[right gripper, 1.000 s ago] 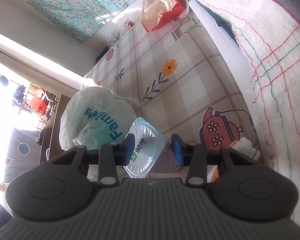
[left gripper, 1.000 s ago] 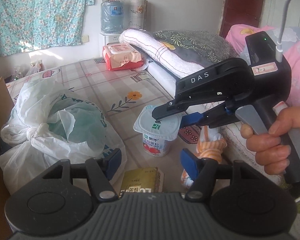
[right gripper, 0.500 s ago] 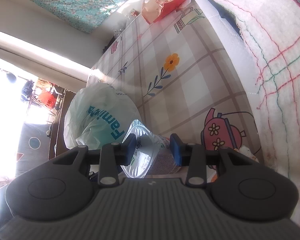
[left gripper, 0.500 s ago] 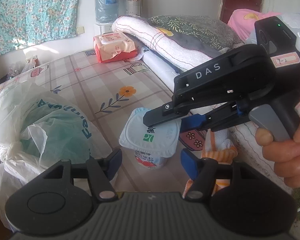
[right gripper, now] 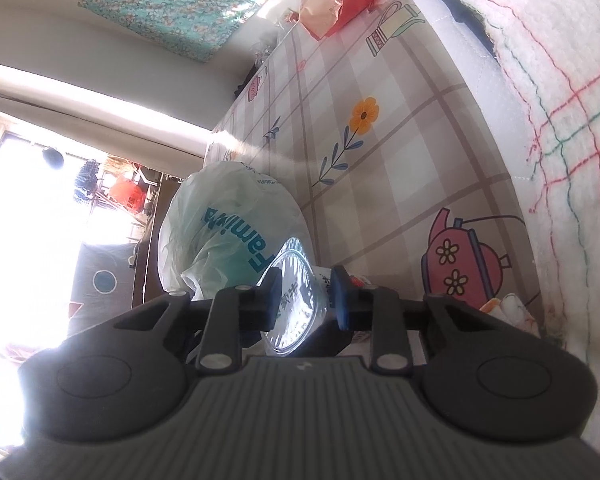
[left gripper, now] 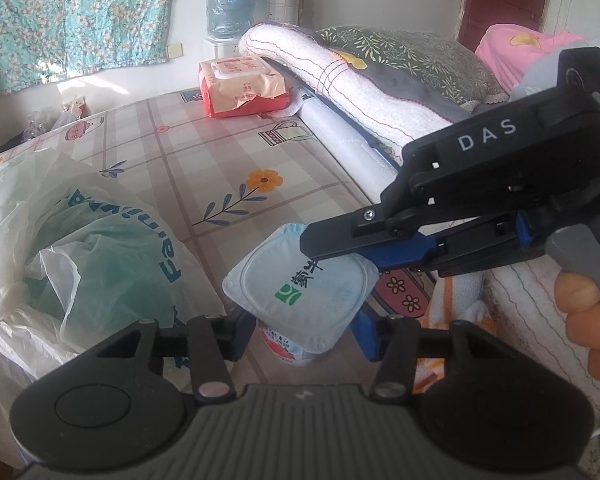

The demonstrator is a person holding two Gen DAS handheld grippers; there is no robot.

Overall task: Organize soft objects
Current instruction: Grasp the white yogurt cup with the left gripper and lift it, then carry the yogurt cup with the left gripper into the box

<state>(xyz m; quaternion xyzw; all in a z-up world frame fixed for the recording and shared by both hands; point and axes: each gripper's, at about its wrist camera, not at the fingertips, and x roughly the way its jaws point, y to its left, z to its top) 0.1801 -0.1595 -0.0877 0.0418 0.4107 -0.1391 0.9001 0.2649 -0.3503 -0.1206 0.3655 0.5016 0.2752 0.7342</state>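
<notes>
A yogurt cup (left gripper: pixel 300 292) with a pale blue foil lid stands on the checked mattress cover. My right gripper (left gripper: pixel 340 246) reaches in from the right and is shut on the cup's rim; the right wrist view shows the cup (right gripper: pixel 296 312) pinched between its blue pads, gripper (right gripper: pixel 305 300). My left gripper (left gripper: pixel 302 334) is open, its blue pads either side of the cup's body without squeezing it. An orange-striped white cloth (left gripper: pixel 448 308) lies just right of the cup, partly hidden.
A white plastic shopping bag (left gripper: pixel 80 248) bulges at the left. A red wet-wipe pack (left gripper: pixel 242 86) lies further back. Rolled white towel (left gripper: pixel 340 80) and grey leaf-print pillow (left gripper: pixel 412 56) line the right side. A water bottle (left gripper: pixel 229 0) stands at the wall.
My left gripper has moved forward so its open pads now straddle the cup. My right gripper has narrowed onto the cup's rim and the cup tilts slightly.
</notes>
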